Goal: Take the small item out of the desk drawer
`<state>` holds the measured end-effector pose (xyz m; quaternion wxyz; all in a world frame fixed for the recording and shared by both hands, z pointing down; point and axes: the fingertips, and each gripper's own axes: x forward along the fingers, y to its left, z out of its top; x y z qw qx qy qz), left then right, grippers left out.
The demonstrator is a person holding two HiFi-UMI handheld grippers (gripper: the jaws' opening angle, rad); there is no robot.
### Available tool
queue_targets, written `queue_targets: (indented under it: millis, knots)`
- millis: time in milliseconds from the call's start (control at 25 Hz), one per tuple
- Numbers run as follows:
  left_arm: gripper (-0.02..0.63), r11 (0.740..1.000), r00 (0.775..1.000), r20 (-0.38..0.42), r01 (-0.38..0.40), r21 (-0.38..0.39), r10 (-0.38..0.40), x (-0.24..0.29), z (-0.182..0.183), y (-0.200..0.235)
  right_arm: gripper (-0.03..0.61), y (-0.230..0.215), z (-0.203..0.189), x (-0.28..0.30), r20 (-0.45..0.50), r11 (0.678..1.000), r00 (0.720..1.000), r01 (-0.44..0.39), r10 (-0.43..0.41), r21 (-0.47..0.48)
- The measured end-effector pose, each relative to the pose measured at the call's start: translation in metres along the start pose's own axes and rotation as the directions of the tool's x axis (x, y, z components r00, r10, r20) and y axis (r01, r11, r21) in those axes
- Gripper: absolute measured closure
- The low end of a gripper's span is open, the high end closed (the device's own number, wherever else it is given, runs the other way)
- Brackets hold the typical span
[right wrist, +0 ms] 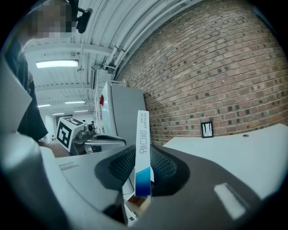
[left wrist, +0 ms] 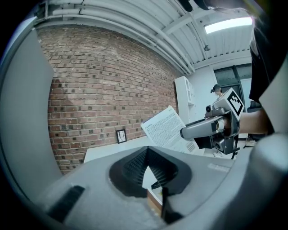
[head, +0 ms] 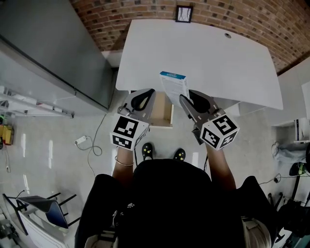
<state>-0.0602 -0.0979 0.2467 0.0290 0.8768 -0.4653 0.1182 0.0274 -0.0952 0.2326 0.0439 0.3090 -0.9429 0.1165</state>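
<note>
My right gripper (head: 185,102) is shut on a flat white box with a blue end (head: 174,86), held upright over the front edge of the white desk (head: 218,58). In the right gripper view the box (right wrist: 142,152) stands edge-on between the ribbed pads of that gripper (right wrist: 143,168). The wooden drawer (head: 163,115) is pulled out below the desk edge, between both grippers. My left gripper (head: 144,97) hovers at the drawer's left side, shut with nothing in it (left wrist: 147,167). From the left gripper view I see the box's printed face (left wrist: 167,128) and the right gripper (left wrist: 198,130).
A brick wall (head: 145,12) with a small framed plate (head: 184,13) backs the desk. A tall grey cabinet (head: 53,48) stands to the left. On the floor lie a cable with a plug (head: 82,141). A chair (head: 43,206) is at lower left.
</note>
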Motion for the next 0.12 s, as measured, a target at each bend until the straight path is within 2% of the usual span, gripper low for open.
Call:
queue_targets:
  millis: [120]
  knots:
    - [0.615,1.000,1.000,0.003,0.005,0.001,-0.005,0.0017,0.0015,-0.0024,0.471,-0.0015,0.0007,-0.0014,0.000,1.000,1.000,0.001,-0.001,-0.001]
